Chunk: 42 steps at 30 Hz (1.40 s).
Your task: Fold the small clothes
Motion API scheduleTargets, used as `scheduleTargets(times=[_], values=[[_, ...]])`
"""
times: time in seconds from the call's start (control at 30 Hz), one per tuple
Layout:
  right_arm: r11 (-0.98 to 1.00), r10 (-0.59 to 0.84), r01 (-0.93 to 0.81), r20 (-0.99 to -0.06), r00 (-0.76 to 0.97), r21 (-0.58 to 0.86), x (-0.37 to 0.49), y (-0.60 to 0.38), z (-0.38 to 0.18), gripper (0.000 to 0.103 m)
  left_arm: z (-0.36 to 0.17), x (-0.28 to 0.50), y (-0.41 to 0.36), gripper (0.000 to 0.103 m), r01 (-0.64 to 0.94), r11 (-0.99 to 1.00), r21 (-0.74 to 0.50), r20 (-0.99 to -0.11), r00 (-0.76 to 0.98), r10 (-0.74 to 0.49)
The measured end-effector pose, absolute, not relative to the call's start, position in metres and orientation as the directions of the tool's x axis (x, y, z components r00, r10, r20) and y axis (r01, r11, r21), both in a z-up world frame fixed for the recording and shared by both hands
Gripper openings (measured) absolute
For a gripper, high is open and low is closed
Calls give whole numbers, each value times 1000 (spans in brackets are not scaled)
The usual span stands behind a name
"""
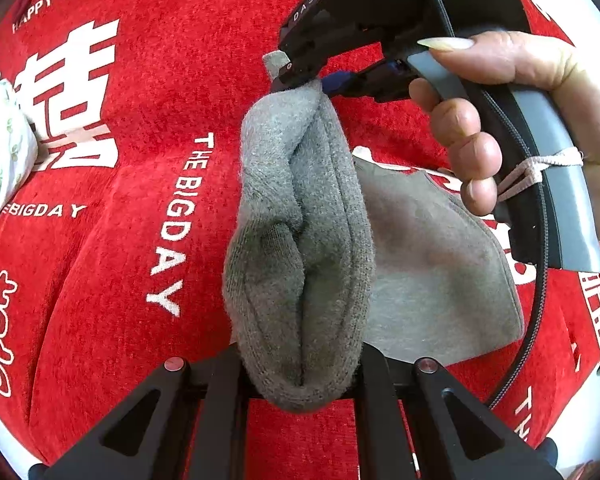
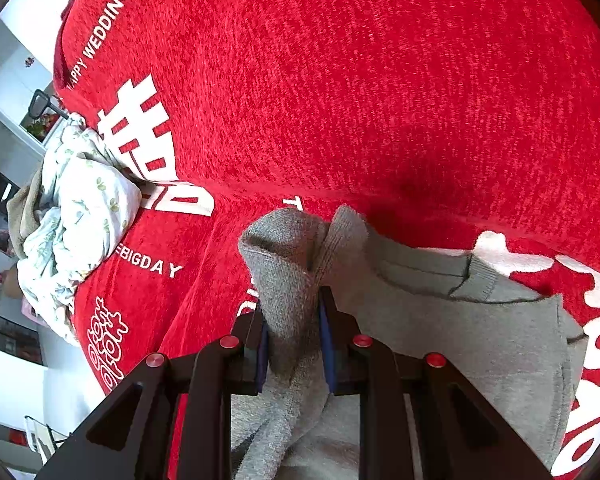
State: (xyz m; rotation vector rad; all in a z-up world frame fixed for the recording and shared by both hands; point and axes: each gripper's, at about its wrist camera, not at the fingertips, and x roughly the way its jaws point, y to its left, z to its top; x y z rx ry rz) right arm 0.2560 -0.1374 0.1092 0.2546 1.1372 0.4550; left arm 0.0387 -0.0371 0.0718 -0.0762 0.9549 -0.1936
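Observation:
A small grey knit garment [image 1: 300,240] lies partly flat on the red blanket, and one edge of it is lifted into a bunched fold. My left gripper [image 1: 300,376] is shut on the near end of that fold. The right gripper [image 1: 296,76], held by a person's hand [image 1: 500,80], pinches the far end. In the right wrist view the right gripper [image 2: 294,320] is shut on a thick wad of the grey garment [image 2: 460,340], blue pads pressing on both sides. The rest of the garment spreads flat to the right, neckline showing.
The red blanket [image 2: 340,80] with white lettering covers the whole surface. A crumpled white floral cloth [image 2: 80,216] sits at its left edge, also seen as the white floral cloth [image 1: 0,152]. Room furniture shows beyond the blanket's left edge.

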Motion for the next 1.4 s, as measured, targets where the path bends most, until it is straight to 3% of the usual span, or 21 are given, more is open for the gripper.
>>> scheduleTargets(times=[1.4], values=[[869,494,-183,-779,387,460,230,-240,116,23,76,27,-139,10,229,973,-4,-836,533,-129]])
